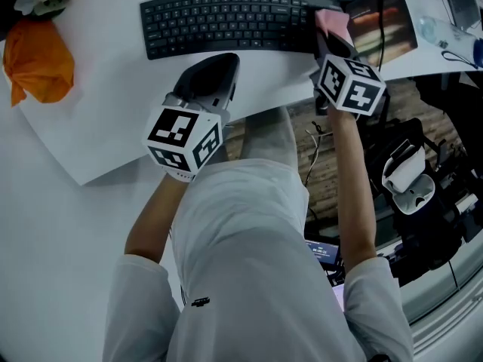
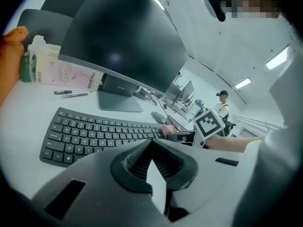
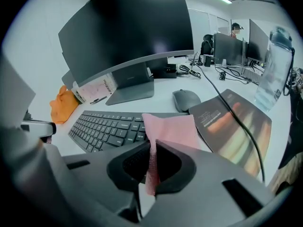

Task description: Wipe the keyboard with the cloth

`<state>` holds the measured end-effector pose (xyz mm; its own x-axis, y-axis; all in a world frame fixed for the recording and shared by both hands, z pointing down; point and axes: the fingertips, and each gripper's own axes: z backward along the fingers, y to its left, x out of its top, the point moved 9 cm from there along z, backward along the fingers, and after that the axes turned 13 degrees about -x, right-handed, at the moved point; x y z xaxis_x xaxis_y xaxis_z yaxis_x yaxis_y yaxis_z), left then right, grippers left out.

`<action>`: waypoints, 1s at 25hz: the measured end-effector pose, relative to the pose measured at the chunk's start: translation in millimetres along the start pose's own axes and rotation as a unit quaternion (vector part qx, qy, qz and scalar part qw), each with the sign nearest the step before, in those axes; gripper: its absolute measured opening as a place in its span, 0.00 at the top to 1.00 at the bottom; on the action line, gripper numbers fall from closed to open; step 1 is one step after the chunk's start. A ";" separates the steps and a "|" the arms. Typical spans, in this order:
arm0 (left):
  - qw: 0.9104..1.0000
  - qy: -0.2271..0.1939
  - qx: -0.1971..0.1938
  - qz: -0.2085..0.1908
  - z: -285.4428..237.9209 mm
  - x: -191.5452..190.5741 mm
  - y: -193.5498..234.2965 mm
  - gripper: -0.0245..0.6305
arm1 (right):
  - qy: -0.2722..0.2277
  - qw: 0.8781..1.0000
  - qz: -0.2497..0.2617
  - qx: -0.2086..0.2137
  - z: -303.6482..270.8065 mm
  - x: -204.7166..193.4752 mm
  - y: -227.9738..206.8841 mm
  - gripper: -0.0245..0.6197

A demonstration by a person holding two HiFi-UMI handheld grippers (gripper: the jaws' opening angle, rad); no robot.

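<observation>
1. The white counter carried everything, with the monitor standing at its back.
2. The black keyboard lay in front of the monitor. The cloth reached only its right end, so I judged most of the keys not yet wiped.
3. A glossy booklet with a cable across it lay just right of the keyboard, and a mouse sat behind. A stroke swung too far right could snag the cable or shove the booklet.
4. The pink cloth was pinched by one edge in the right claw, which was clenched on it. The rest fanned forward past the tips and appeared to lie over the keyboard's right end. The hold looked thin, so dragging over key edges might pull the cloth free.
5. The left claw was clenched on nothing. It hovered by the counter's front edge, before the keyboard's middle and well apart from the cloth.
</observation>
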<state>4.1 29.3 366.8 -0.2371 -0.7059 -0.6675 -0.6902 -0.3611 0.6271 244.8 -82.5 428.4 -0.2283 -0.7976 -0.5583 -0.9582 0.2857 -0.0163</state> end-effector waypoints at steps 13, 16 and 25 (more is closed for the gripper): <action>1.000 -0.016 0.012 0.006 24.0 1.7 13.2 0.93 | 0.001 1.000 0.013 0.025 -1.1 7.4 39.4 0.93; 1.000 -0.019 0.015 0.008 24.5 -0.4 14.5 0.93 | 0.001 0.999 0.018 0.029 -3.1 6.9 44.4 0.93; 0.999 -0.027 0.025 0.012 37.2 -2.5 21.9 0.93 | 0.002 0.998 0.029 0.048 -6.2 8.5 65.8 0.93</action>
<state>-35.8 45.8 367.3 -0.2896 -0.6802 -0.6734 -0.7167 -0.3123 0.6236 178.7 -73.8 427.7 -0.2841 -0.7800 -0.5576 -0.9224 0.3810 -0.0630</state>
